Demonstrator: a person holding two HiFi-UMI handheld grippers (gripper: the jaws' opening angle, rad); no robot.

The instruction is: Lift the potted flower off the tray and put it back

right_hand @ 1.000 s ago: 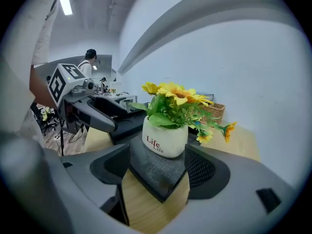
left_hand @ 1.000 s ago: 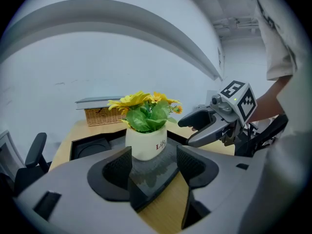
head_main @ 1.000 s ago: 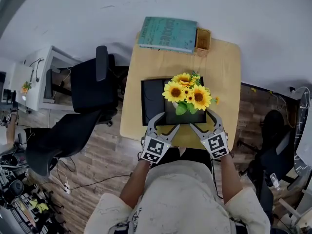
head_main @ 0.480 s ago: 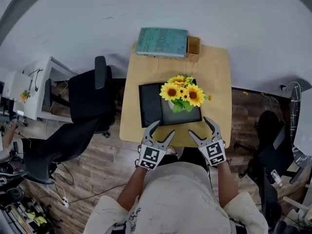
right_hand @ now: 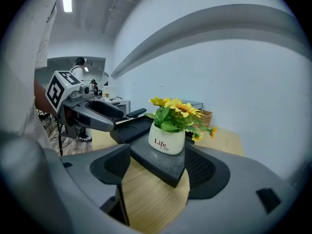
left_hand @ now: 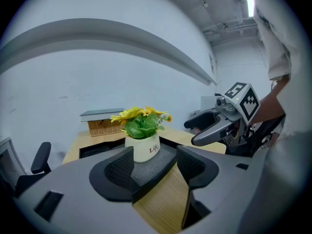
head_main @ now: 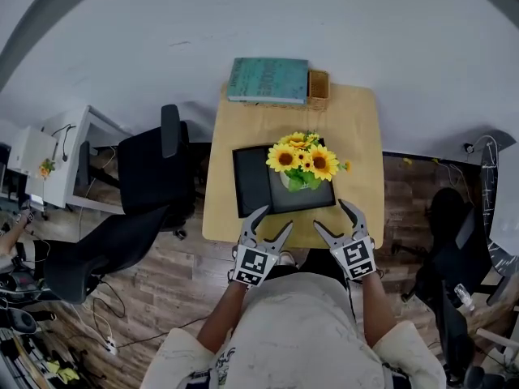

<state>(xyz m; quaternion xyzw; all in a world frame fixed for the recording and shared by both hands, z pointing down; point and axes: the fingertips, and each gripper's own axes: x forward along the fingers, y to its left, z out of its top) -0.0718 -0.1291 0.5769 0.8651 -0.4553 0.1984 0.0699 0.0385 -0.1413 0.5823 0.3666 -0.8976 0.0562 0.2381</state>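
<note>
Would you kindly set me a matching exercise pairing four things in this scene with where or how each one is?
Column 1
1. potted flower
2. book
3. wicker basket
4. left gripper

Column 2
A. open and empty, at the near edge of the table
B. tucked under the book
C. standing on the dark tray
D. teal, lying flat at the table's far edge

Pairs: 1-C, 2-D, 3-B, 4-A
</note>
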